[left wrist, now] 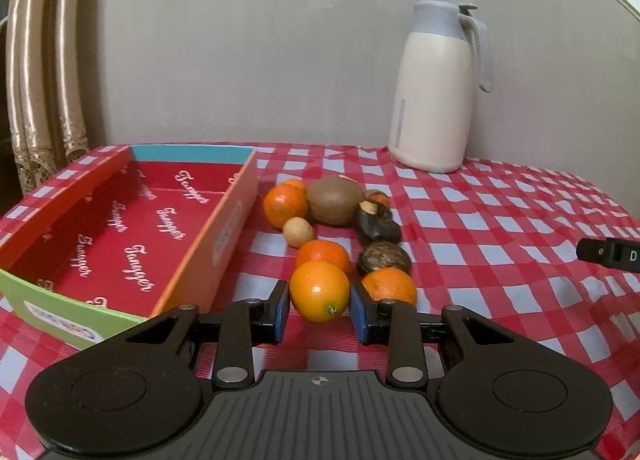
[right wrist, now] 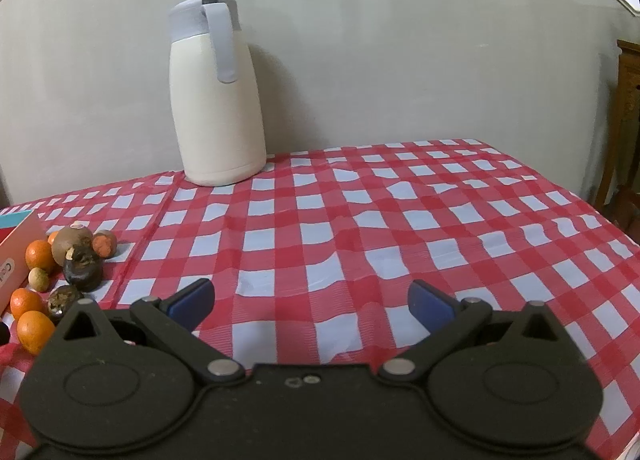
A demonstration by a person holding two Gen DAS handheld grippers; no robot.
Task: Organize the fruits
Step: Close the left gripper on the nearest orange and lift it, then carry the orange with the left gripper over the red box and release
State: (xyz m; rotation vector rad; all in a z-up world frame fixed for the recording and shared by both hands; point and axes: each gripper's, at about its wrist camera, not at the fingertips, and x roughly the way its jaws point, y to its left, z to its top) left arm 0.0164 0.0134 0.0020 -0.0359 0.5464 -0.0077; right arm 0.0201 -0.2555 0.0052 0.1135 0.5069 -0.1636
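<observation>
Pads of your left gripper (left wrist: 319, 310) clamp the nearest small round orange fruit (left wrist: 319, 290) at lower centre, ready for the red-lined cardboard box (left wrist: 132, 228) at left; right gripper (right wrist: 311, 302) waits spread, empty.

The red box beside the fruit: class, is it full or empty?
Empty. The red box shows only its printed floor, while every fruit, including the orange between the claw's pads, sits outside.

The red box (left wrist: 132, 228) has a white script word printed over and over on its inside floor, looks like "Tempor" maybe. The sticker on its side wall is too blurry to read
</observation>
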